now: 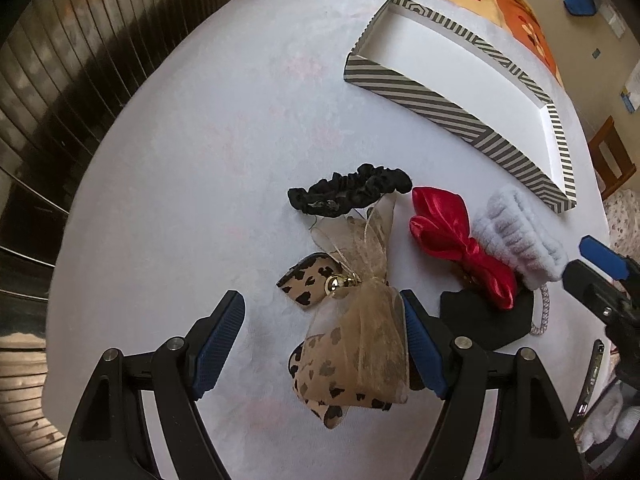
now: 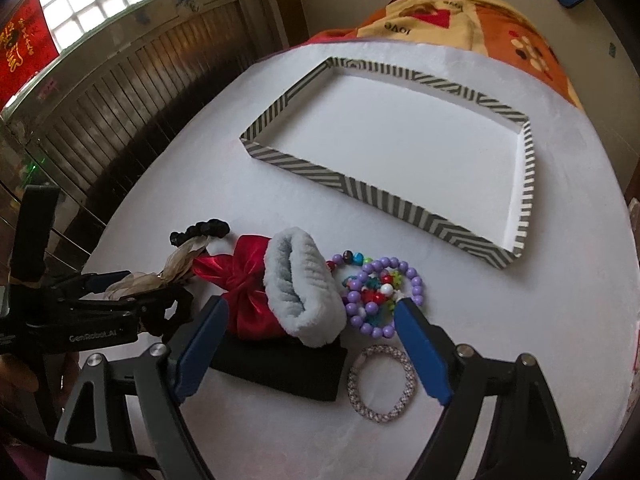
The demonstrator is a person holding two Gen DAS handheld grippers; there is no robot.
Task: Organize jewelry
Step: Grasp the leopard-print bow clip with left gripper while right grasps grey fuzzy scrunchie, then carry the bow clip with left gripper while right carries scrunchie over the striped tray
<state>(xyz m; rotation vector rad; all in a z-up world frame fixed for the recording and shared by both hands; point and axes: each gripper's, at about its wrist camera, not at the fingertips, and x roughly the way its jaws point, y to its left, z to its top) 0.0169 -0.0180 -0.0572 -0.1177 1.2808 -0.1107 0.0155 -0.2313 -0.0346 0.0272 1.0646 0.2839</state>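
1. Left wrist view, left to right: the left gripper (image 1: 322,344) has its jaws wide apart at lower centre, straddling the leopard bow (image 1: 344,344). The right pad sits just at the bow's sheer ribbon; I cannot tell if it touches, and nothing is gripped.
2. The leopard bow is tan with black spots, wrapped in gauzy beige ribbon with a gold bead at the knot. It looks light, soft and floppy. I would take it at the knot, where it is firmest; the ribbon could snag.
3. Above it lies a black scrunchie (image 1: 352,190): limp, crushable, easy to pinch anywhere.
4. Right of centre, the red bow (image 1: 456,240) is shiny satin, probably slippery; its middle knot is the best hold.
5. Touching it is a pale fleece band (image 1: 516,236), plush and springy, needing a wide bite.
6. The striped tray (image 1: 404,90) at upper right is empty; it seems to be where things go.
7. Right wrist view: the right gripper (image 2: 308,328) stands open at lower centre around the fleece band, pads not pressing.
8. Right of the band lie purple bead bracelets (image 2: 380,296), hard, round and apt to roll or slip.
9. Below them lies a sparkly bangle (image 2: 382,384), which looks stiff; grip across its rim.
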